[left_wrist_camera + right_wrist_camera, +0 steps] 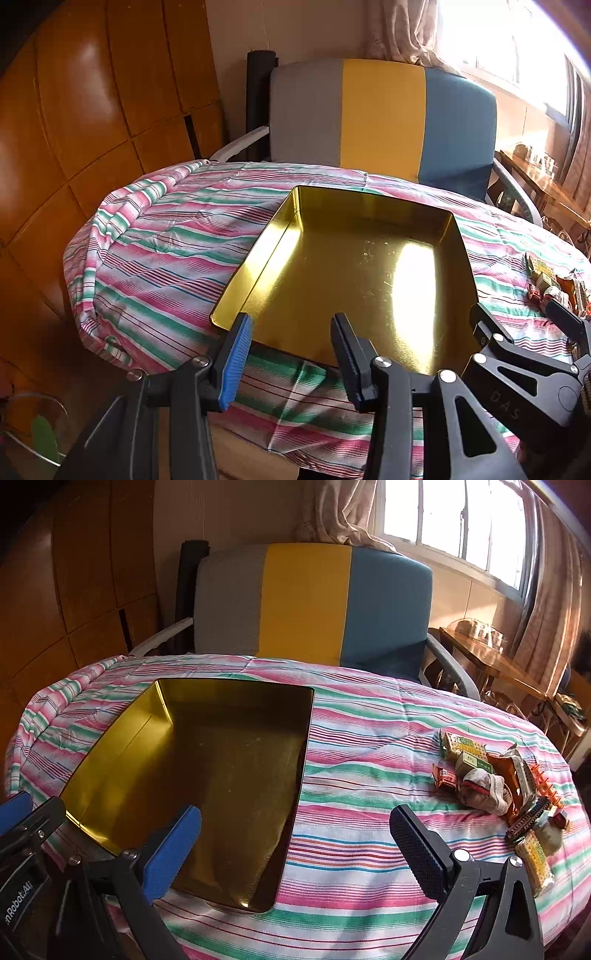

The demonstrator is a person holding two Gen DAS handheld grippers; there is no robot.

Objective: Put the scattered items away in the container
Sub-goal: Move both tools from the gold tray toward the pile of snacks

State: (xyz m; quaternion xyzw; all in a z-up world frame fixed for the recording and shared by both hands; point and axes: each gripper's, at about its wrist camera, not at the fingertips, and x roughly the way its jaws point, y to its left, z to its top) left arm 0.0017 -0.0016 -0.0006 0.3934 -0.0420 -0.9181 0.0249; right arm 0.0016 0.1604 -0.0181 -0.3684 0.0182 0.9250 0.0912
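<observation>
Now the left gripper point(291, 328) hangs wide apart over the near rim of the empty gold tin point(122, 734); the right gripper point(295, 830) gapes beside it, scattered items point(495, 779) heaped far right on the striped worktop point(369, 738).

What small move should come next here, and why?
Probably swing the right gripper right toward the pile of scattered items. The gold tin holds nothing yet, both grippers are open and holding nothing, and the pile lies on the striped cloth nearest the right one.
</observation>
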